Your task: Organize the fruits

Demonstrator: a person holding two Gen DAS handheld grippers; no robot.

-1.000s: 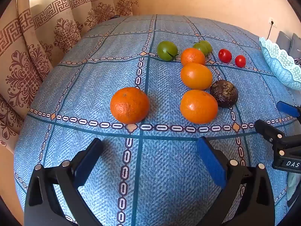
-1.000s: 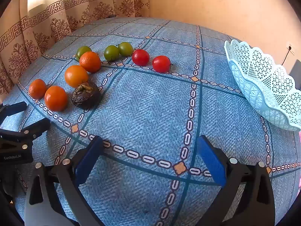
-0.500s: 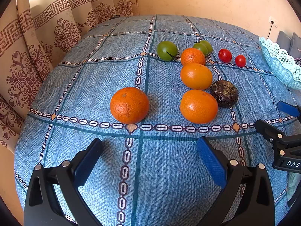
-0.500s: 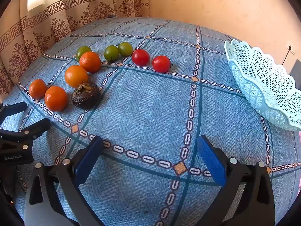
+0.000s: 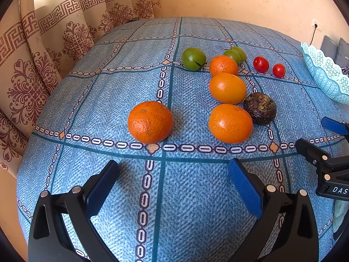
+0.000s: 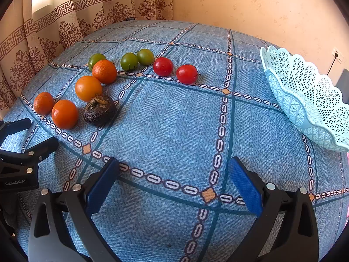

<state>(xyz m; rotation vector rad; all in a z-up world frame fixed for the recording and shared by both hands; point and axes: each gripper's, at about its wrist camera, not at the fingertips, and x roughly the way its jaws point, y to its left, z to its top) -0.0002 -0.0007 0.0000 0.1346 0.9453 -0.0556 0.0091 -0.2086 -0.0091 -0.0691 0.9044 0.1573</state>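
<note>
My left gripper (image 5: 173,181) gapes wide, empty; the nearest orange (image 5: 150,121) sits at 12 o'clock. My right gripper (image 6: 173,180), equally wide and empty, is farther.

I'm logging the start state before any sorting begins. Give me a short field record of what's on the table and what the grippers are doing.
surface: blue patterned tablecloth
orange fruits: four, e.g. nearest the left gripper
green tomatoes: three, one apart, two touching
red tomatoes: two, side by side
dark wrinkled fruit: one, beside the orange fruits
basket: light blue lattice basket, nothing visible inside
left gripper: open, holding nothing
right gripper: open, holding nothing
</note>
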